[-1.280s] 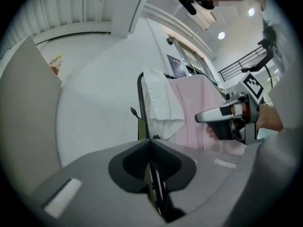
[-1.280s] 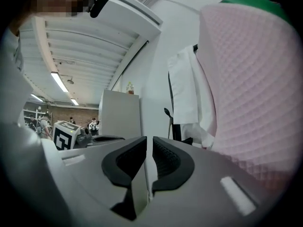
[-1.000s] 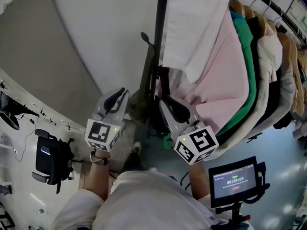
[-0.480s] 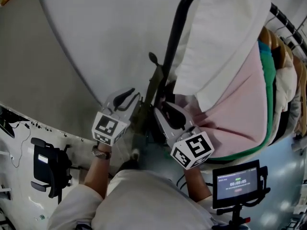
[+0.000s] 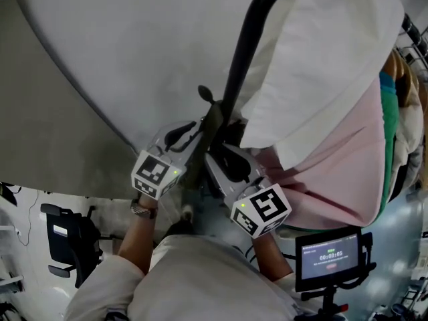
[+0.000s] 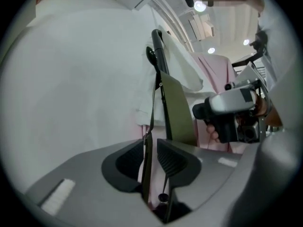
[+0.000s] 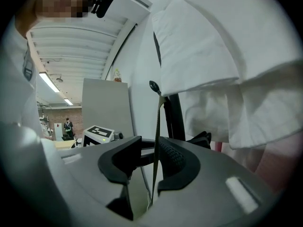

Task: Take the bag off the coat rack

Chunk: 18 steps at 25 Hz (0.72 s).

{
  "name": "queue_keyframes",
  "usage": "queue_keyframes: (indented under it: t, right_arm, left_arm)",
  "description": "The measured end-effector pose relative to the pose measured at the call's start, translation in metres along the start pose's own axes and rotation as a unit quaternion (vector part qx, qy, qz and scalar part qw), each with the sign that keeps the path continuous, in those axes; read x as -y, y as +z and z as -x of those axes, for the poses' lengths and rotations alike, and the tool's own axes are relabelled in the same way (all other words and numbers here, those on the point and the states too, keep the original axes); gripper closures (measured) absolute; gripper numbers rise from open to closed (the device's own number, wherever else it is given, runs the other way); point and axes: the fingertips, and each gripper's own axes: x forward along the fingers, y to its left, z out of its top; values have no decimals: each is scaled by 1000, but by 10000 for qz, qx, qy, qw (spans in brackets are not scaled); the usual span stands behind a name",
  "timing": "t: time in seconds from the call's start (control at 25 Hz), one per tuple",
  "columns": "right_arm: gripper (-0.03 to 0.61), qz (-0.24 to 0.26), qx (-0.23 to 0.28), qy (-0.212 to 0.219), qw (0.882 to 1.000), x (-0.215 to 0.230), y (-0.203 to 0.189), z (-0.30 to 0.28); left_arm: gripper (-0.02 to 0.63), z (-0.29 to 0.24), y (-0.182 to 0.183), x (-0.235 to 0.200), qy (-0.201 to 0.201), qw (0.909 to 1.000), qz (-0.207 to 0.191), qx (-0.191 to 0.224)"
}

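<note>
White wall [image 5: 120, 45] behind, close to the rack.
- Monitor [image 5: 328, 256]: on a stand, low at the person's right.
- Left tool [image 6: 152, 148]: jaws opening, released. A thin bag strap [image 6: 152, 112] runs up between the pads, not pinched.
- Right tool [image 7: 149, 155]: just beside the left one, jaws opening wide, released. A strap also passes between its pads.
- Bag [image 6: 179, 112]: olive, hanging against the black coat rack [image 5: 244, 52] upright, with the strap up to the rounded hook [image 7: 154, 85].
- White garment [image 5: 321, 52]: draped on the rack beside the bag.
- Pink garment [image 5: 334, 172]: beyond it.
</note>
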Motion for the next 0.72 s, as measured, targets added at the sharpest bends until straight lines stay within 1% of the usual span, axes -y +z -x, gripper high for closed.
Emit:
queue_keyframes:
  t: [0.16, 0.36, 0.48, 0.72]
  right_arm:
    - [466, 19, -63, 74, 10000, -6, -3, -3]
    - [466, 20, -143, 56, 9999, -8, -6, -5]
    - [480, 45, -206, 32, 9998, -8, -8, -8]
    - [510, 146, -316, -166, 9993, -3, -13, -8]
  left_arm:
    - [505, -8, -1, 5, -175, 9998, 50, -51]
    - [499, -16, -7, 11, -317, 9993, 31, -177]
    - [495, -21, -17, 12, -394, 9984, 39, -394]
    - [495, -29, -28, 14, -556, 9970, 51, -542]
